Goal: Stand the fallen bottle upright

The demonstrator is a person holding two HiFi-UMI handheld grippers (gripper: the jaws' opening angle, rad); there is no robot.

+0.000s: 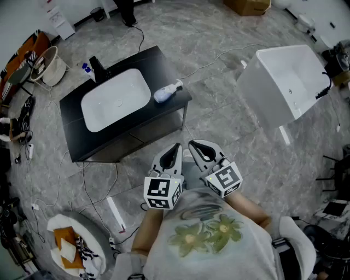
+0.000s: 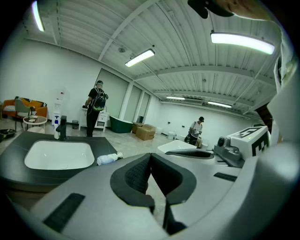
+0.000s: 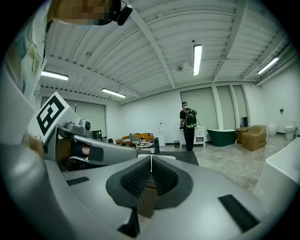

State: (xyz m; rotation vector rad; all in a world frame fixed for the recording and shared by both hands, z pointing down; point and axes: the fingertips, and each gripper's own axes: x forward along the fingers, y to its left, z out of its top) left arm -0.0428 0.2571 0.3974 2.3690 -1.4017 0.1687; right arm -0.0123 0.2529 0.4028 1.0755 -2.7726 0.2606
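The head view's top edge cuts off a dark-clothed person [image 1: 127,13] above the legs and a brown cardboard box [image 1: 247,5]. The lying white plastic bottle [image 1: 167,92], upper centre, is too small for me to read.

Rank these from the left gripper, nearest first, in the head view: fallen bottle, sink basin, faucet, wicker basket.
From the left gripper:
1. fallen bottle, on the near right edge of the counter
2. sink basin, in the middle of the counter
3. faucet, behind the basin
4. wicker basket, on the floor past the counter's far left
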